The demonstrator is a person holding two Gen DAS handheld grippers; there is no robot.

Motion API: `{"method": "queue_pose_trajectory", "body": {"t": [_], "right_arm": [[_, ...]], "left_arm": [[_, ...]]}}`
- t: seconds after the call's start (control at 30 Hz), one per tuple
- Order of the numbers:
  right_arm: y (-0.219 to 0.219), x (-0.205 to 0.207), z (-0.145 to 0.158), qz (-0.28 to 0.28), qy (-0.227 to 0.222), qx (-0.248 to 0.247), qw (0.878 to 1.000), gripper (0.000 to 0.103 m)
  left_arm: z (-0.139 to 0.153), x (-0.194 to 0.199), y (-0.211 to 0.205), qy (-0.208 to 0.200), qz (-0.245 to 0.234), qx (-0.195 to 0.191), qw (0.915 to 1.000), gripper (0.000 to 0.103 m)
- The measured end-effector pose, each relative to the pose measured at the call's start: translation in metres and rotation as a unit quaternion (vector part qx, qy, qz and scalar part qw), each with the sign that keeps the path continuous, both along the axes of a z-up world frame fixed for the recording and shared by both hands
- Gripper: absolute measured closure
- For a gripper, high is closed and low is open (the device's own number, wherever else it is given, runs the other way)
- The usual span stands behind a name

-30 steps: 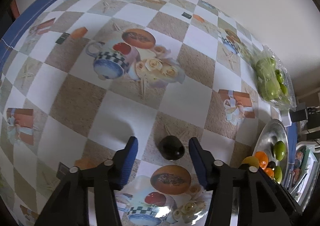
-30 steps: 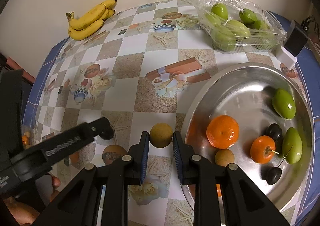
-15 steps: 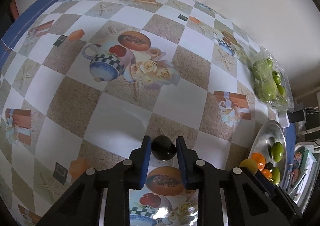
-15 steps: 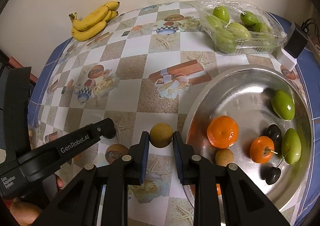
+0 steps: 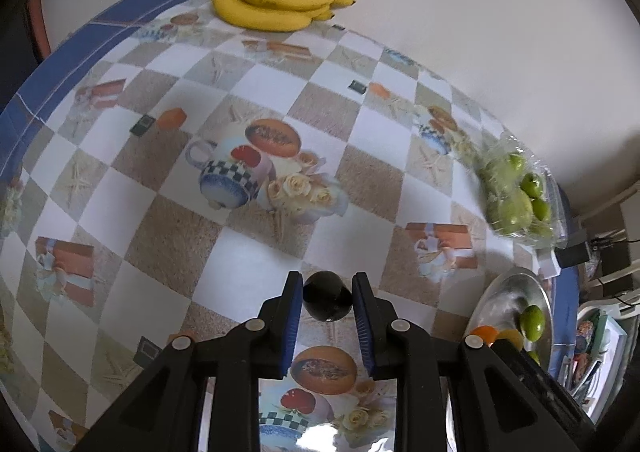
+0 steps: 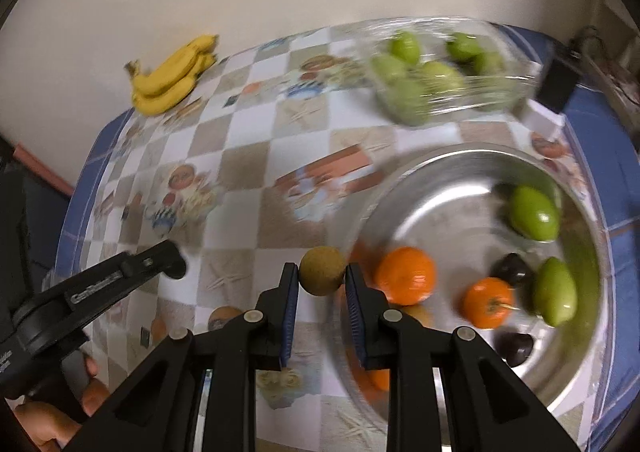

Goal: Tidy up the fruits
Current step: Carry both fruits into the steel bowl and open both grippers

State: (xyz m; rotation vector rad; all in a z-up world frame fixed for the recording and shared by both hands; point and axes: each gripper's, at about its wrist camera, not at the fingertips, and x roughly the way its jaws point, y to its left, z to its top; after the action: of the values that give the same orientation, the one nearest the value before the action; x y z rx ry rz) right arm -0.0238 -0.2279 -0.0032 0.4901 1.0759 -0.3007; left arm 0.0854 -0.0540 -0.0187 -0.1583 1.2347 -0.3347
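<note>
Patterned tablecloth [image 5: 248, 264]: covers table. Steel bowl [image 6: 432, 188]: holds oranges, green and dark fruits. Right gripper [image 6: 322, 282]: angled steeply downward, clamped on brownish round fruit [image 6: 322, 270] beside bowl's rim. Left gripper [image 5: 327, 292]: likewise pitched down, clamped on dark round fruit [image 5: 327, 295] above cloth.

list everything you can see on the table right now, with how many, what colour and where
Bananas: one bunch, yellow, far edge by the wall.
Green fruit pack: one, clear wrap, far right.
Tray: one, silver, right.
Green fruits: two, in tray.
Oranges: two, in tray.
Dark fruits: two, in tray.
Tablecloth: one, checked, blue border.
Black fruit: one, in left gripper.
Brown fruit: one, in right gripper.
Hand: one, lower left.
</note>
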Motion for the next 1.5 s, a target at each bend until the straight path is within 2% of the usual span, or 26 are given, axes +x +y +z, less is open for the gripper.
{"method": "queue_pose_trajectory", "body": {"t": [0.1, 0.23, 0.43, 0.6, 0.83, 1.03, 1.23, 1.37, 1.5], "right_arm": [[-0.02, -0.009, -0.002, -0.032, 0.009, 0.005, 0.999, 0.078], [-0.045, -0.024, -0.005, -0.076, 0.017, 0.016, 0.997, 0.078], [-0.071, -0.045, -0.007, -0.117, 0.018, 0.028, 0.993, 0.078], [-0.08, -0.055, -0.007, -0.124, 0.025, 0.023, 0.992, 0.078], [-0.094, -0.066, -0.013, -0.144, 0.039, 0.023, 0.989, 0.078], [-0.098, -0.07, -0.025, -0.155, 0.061, 0.037, 0.985, 0.078], [-0.1, -0.072, -0.028, -0.162, 0.065, 0.041, 0.984, 0.078], [-0.1, -0.072, -0.029, -0.165, 0.068, 0.041, 0.983, 0.075], [-0.101, -0.074, -0.027, -0.169, 0.067, 0.04, 0.983, 0.068]], "left_arm": [[0.007, -0.005, -0.007, -0.006, -0.011, 0.0, 0.9999, 0.076], [0.014, -0.021, -0.035, -0.016, -0.057, 0.007, 0.9982, 0.076], [0.023, -0.057, -0.084, -0.031, -0.145, 0.016, 0.9888, 0.076], [0.018, -0.08, -0.111, -0.028, -0.189, 0.023, 0.9814, 0.076], [0.008, -0.091, -0.125, -0.027, -0.214, 0.034, 0.9758, 0.076], [-0.004, -0.093, -0.132, -0.015, -0.223, 0.039, 0.974, 0.076], [-0.004, -0.093, -0.133, -0.015, -0.226, 0.042, 0.9731, 0.075], [-0.005, -0.093, -0.133, -0.014, -0.228, 0.042, 0.9727, 0.075], [-0.005, -0.092, -0.133, -0.009, -0.23, 0.038, 0.9725, 0.074]]}}
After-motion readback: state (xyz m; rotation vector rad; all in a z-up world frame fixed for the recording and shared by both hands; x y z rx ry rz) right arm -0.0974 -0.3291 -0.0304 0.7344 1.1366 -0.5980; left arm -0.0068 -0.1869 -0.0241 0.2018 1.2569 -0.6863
